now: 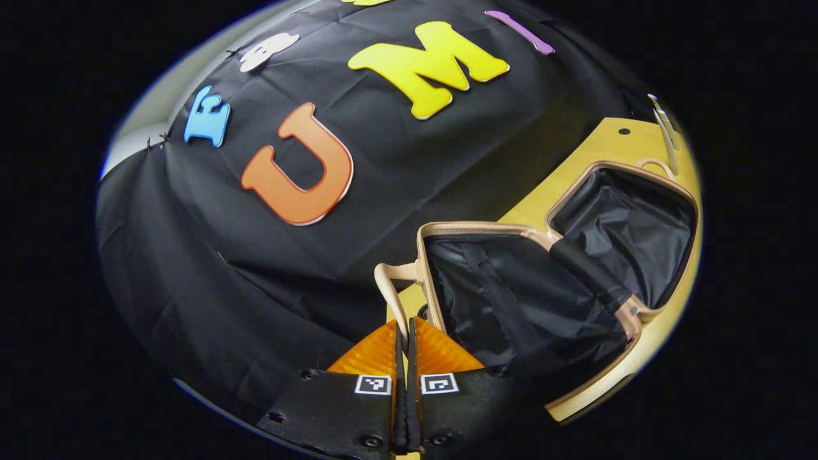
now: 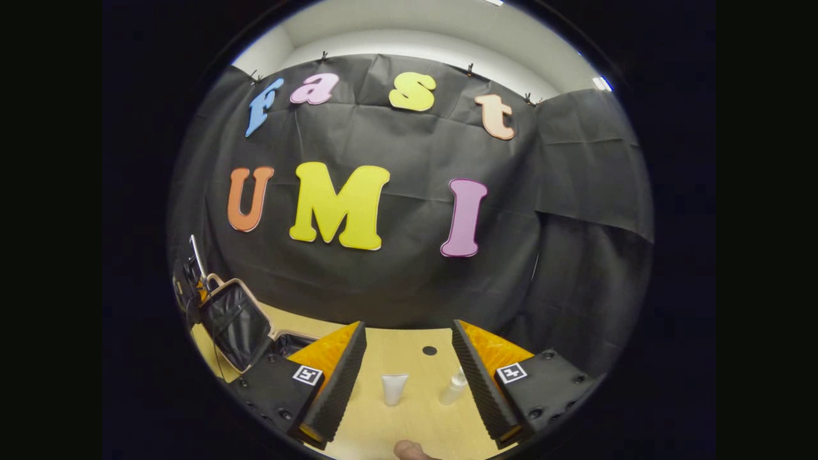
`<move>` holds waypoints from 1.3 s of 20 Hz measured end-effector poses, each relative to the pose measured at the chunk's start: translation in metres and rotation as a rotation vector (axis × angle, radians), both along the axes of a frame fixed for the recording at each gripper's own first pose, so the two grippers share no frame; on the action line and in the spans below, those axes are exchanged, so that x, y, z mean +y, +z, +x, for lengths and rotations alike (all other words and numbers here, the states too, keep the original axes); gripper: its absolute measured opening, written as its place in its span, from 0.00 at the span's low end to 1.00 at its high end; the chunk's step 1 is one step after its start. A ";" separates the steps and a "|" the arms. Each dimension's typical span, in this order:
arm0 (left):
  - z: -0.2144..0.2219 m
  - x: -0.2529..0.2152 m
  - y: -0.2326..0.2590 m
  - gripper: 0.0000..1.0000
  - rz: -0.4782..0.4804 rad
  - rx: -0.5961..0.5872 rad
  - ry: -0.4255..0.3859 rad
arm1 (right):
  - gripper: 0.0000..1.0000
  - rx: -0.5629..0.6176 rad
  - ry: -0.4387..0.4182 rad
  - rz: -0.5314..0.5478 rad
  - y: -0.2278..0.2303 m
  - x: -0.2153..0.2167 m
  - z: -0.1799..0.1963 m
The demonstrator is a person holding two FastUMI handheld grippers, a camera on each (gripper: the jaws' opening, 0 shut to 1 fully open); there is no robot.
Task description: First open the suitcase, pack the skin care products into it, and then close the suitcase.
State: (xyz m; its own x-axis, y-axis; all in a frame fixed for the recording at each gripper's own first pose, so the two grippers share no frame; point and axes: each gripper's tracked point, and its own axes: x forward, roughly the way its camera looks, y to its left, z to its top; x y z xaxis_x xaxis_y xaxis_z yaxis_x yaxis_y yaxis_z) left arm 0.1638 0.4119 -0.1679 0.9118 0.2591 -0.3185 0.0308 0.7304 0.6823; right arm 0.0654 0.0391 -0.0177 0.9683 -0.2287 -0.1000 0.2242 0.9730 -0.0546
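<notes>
Suitcase (image 1: 562, 281) lies open; left gripper (image 1: 406, 332) pinched closed, seemingly on its handle (image 1: 391, 287); right gripper (image 2: 409, 358) gapes, and could topple the tube (image 2: 394, 388).

Light wooden table (image 2: 409, 415) low in right gripper view. On it: open suitcase (image 2: 235, 324) at lower left, white tube (image 2: 394, 388) bottom centre, clear bottle (image 2: 453, 387) just right of tube.
</notes>
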 end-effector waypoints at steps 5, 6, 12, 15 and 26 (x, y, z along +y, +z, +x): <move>0.006 0.030 -0.058 0.03 -0.047 0.109 0.014 | 0.80 0.046 0.029 -0.027 -0.014 0.031 -0.007; 0.006 0.035 -0.069 0.03 -0.050 0.121 0.009 | 0.80 0.055 0.038 -0.036 -0.016 0.038 -0.008; 0.011 0.051 -0.123 0.03 -0.129 0.231 0.006 | 0.80 0.059 0.068 -0.078 -0.014 0.063 -0.012; 0.008 0.054 -0.135 0.04 -0.154 0.263 0.014 | 0.80 0.058 0.074 -0.099 -0.016 0.066 -0.015; -0.011 0.038 -0.076 0.96 -0.100 0.148 0.081 | 0.80 0.070 0.063 -0.078 -0.039 0.034 -0.027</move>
State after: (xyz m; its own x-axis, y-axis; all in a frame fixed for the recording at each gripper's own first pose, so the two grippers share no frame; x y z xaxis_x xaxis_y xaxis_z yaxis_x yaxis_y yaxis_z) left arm 0.1526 0.4500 -0.2435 0.8307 0.2901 -0.4752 0.0636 0.7985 0.5986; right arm 0.0382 0.0727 -0.0569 0.9723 -0.1771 -0.1524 0.1555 0.9773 -0.1439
